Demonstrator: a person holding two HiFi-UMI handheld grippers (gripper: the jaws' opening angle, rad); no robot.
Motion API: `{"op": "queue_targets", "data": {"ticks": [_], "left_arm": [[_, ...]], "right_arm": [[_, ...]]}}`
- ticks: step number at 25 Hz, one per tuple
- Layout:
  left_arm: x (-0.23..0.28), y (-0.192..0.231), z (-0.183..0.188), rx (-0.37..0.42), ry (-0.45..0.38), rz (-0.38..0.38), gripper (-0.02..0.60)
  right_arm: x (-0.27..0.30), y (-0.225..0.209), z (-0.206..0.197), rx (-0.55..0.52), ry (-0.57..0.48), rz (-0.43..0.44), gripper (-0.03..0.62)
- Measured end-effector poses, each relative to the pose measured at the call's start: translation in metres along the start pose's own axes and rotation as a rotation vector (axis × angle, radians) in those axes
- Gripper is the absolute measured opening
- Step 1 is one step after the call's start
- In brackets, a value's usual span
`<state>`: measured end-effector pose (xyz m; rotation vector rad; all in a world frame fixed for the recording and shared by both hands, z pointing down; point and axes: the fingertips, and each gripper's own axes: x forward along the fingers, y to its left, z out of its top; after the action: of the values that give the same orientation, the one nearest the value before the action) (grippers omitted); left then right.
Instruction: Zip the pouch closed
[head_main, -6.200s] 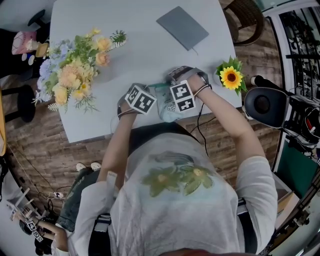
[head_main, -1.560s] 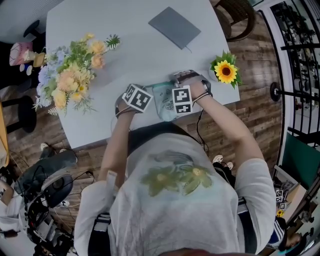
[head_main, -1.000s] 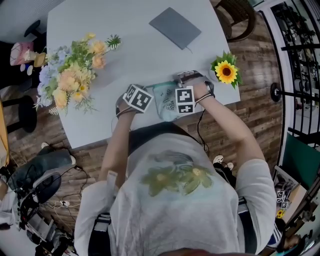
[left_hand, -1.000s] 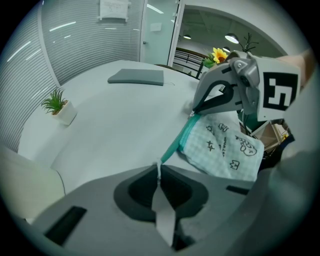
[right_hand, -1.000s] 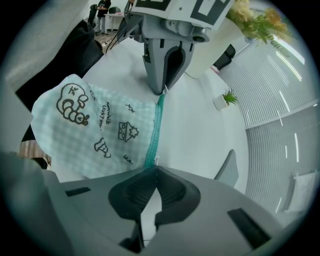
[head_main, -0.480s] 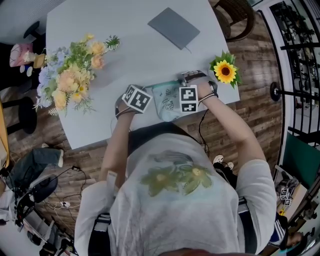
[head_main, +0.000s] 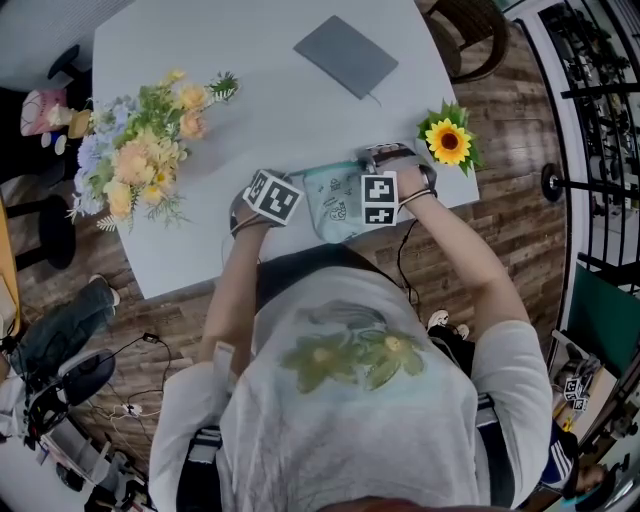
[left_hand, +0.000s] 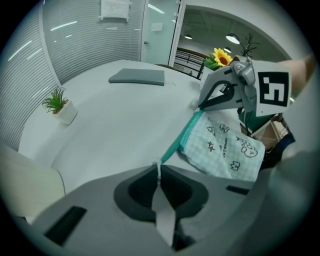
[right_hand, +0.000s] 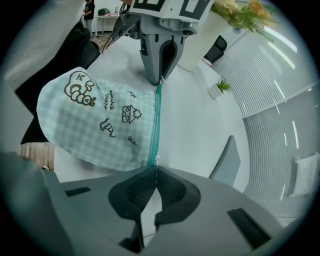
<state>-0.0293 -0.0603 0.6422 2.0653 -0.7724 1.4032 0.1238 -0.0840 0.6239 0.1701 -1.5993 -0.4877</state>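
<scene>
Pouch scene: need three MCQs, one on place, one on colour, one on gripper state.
1. Where is the notebook?
A. under the pouch
B. on the floor
C. on the table, beyond the pouch

2. What colour is the zip band?
A. teal
B. red
C. black

3. What is the right gripper doing?
A. open, off the pouch
B. shut on the zip band's end
C. shut on a flower

Answers:
1 C: the head view shows the notebook flat on the table's far part, apart from the pouch.
2 A: the right gripper view shows a teal strip along the pouch's edge.
3 B: in that view its jaws stand together, pinching the near end of the zip band.
</scene>
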Motion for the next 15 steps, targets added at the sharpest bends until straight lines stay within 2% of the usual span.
{"op": "queue_targets", "data": {"ticks": [7,12,15], "left_arm": [[-0.0005,0.0003,-0.0010,0.004,-0.009,0.013,0.025],[-0.0002,0.0001,-0.0001,0.021,-0.012,0.023,0.025],[-0.0003,-0.0014,-0.0005,0.053,-0.045,0.034,0.025]], "right_arm": [[0.0009,-0.0004,0.0004,0.036,-0.019,-0.033,0.018],[0.0017,-0.0011,-0.0004,0.137,-0.056,-0.037,0.018],[0.0027,0.0000,-0.0027,0.219,-0.072,-0.032,0.020]]}}
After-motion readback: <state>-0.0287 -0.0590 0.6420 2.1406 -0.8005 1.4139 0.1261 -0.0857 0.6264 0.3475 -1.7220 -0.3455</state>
